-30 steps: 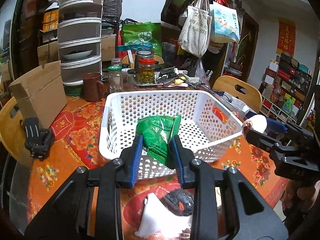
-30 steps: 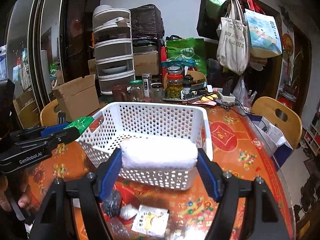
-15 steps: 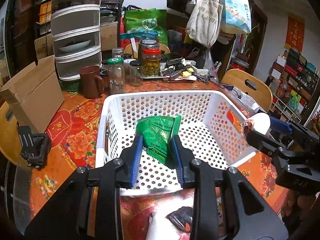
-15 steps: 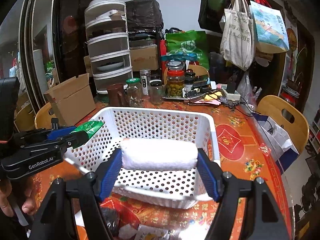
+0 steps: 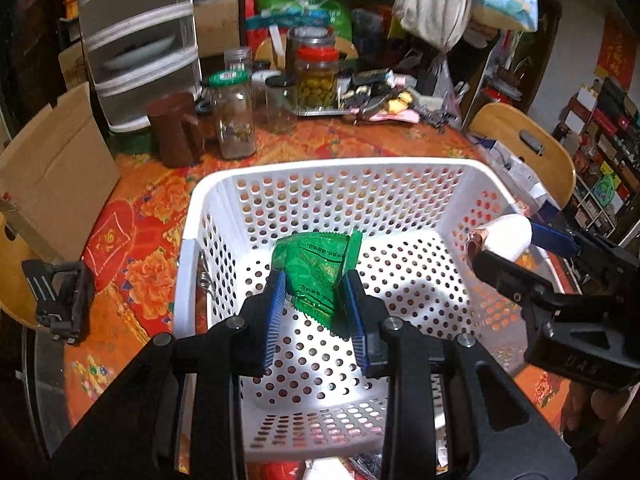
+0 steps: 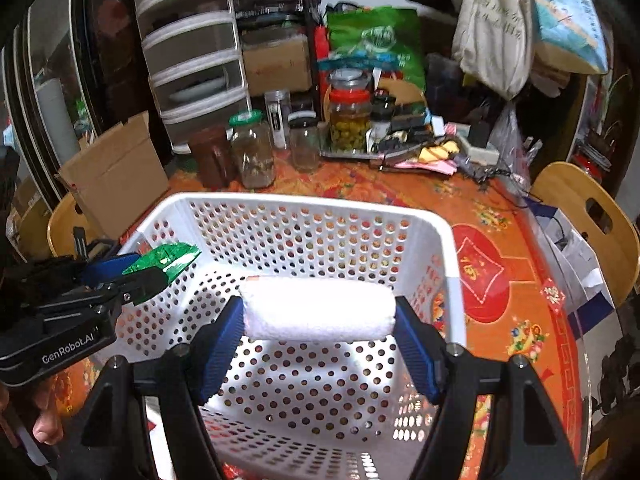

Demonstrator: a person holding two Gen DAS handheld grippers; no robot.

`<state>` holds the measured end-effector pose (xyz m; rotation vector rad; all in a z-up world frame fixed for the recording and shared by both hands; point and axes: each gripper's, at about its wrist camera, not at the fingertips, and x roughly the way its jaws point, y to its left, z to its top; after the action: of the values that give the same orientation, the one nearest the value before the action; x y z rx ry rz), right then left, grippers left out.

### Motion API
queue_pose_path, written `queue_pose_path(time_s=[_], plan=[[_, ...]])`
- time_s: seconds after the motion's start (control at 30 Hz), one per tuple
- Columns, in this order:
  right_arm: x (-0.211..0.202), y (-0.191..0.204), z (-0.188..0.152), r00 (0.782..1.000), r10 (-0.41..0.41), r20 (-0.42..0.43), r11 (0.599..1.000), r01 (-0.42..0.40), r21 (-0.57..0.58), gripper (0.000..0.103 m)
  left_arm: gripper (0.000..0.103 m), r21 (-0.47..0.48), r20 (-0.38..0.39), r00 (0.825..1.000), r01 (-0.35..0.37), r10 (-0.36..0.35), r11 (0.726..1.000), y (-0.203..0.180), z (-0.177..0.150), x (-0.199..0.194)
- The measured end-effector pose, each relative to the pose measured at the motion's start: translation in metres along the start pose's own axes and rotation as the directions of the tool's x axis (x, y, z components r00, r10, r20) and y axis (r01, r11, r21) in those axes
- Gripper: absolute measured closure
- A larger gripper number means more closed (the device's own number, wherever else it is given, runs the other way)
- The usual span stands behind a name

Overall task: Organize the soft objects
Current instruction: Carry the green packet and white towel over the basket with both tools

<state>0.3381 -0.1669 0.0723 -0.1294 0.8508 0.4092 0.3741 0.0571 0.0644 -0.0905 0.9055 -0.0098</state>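
left tool (image 5: pixel 316 304) grips green packet (image 5: pixel 316 268) | right tool (image 6: pixel 320 344) clamps white roll (image 6: pixel 318 312) (both tilted over basket (image 5: pixel 192 216))

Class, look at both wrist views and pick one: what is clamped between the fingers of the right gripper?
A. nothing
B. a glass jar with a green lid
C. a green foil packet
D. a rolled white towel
D: in the right wrist view the right gripper has its blue pads pressed on both ends of the rolled white towel, above the white basket.

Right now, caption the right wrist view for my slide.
Right claw holds a white rolled towel above the white perforated plastic basket.
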Motion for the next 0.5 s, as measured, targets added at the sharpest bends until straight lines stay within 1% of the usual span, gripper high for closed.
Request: queue_pose_path(time_s=[0.13, 0.2, 0.27, 0.5], plan=[[0.024, 0.002, 0.003, 0.997, -0.017, -0.072, 1.0, 0.016, -0.015, 0.03, 0.075, 0.008, -0.084, 0.996, -0.013, 0.014, 1.0, -0.001, 0.006, 0.026], [0.037, 0.0, 0.002, 0.993, -0.003, -0.122, 1.0, 0.002, -0.004, 0.03, 0.075, 0.003, -0.11, 0.994, -0.018, 0.018, 1.0, -0.001, 0.008, 0.036], [0.047, 0.001, 0.001, 0.988, -0.013, -0.153, 1.0, 0.011, -0.014, 0.03, 0.075, 0.006, -0.13, 0.991, -0.02, 0.021, 1.0, -0.002, 0.008, 0.046], [0.055, 0.002, 0.001, 0.984, -0.035, -0.175, 0.999, 0.03, -0.031, 0.029, 0.075, 0.01, -0.17, 0.985, -0.04, 0.041, 0.999, -0.003, 0.006, 0.067]])
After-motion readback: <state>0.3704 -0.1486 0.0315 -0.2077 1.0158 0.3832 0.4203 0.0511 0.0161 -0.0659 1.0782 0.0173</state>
